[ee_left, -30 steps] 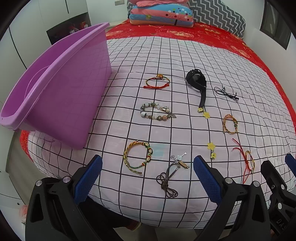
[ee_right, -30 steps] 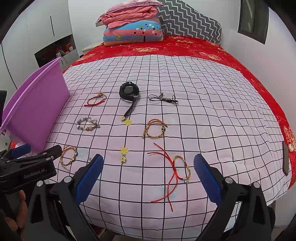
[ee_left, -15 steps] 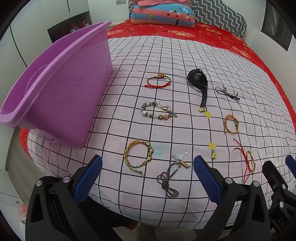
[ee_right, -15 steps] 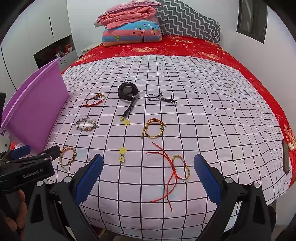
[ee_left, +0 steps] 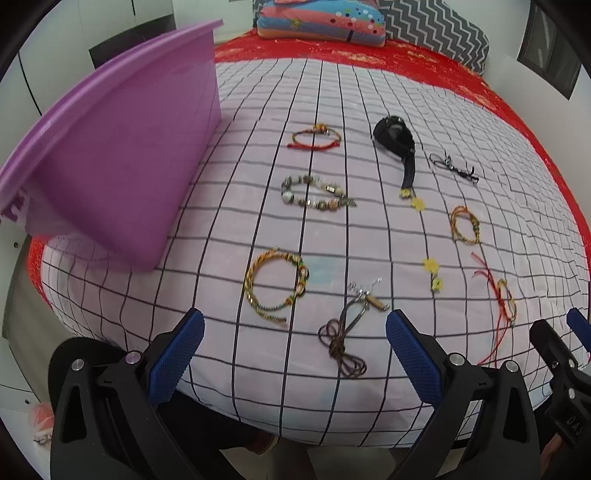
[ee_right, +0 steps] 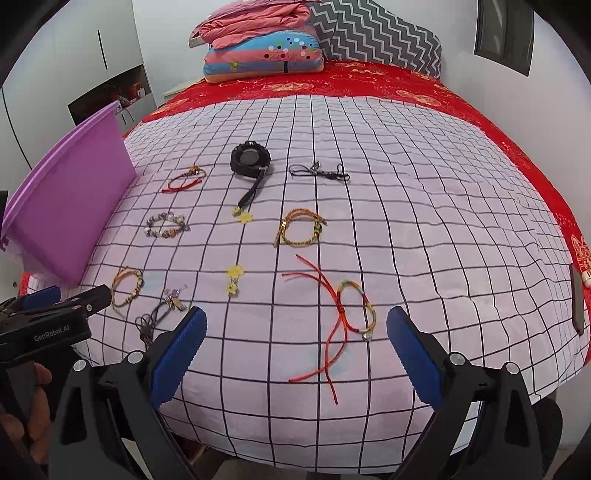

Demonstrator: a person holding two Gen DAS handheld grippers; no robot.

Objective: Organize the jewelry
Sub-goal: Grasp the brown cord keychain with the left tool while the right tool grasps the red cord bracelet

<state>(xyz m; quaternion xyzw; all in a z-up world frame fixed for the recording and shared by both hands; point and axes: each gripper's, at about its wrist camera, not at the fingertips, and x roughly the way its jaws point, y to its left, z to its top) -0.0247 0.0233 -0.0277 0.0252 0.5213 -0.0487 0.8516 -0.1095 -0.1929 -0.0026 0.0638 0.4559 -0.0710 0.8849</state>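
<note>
Several pieces of jewelry lie spread on a white checked sheet (ee_left: 369, 92). Nearest my open left gripper (ee_left: 293, 350) are a yellow braided bracelet (ee_left: 275, 286) and a brown cord necklace (ee_left: 345, 332). Farther off lie a beaded bracelet (ee_left: 314, 194), a red string bracelet (ee_left: 314, 138), a black watch (ee_left: 393, 138) and yellow flower earrings (ee_left: 432, 273). My right gripper (ee_right: 295, 350) is open and empty, with a red-corded bracelet (ee_right: 347, 314) just beyond it. An orange braided bracelet (ee_right: 299, 230) and a black cord piece (ee_right: 319, 171) lie behind.
A large purple tub (ee_left: 110, 147) stands at the bed's left edge. Folded blankets (ee_right: 264, 48) and a zigzag pillow (ee_right: 373, 33) sit at the head on the red bedspread (ee_right: 406, 85). A dark phone (ee_right: 577, 299) lies at the right edge.
Both grippers have edged slightly forward toward the bed, so the jewelry sits a little lower and closer in view. Both stay open; nothing was picked up.
</note>
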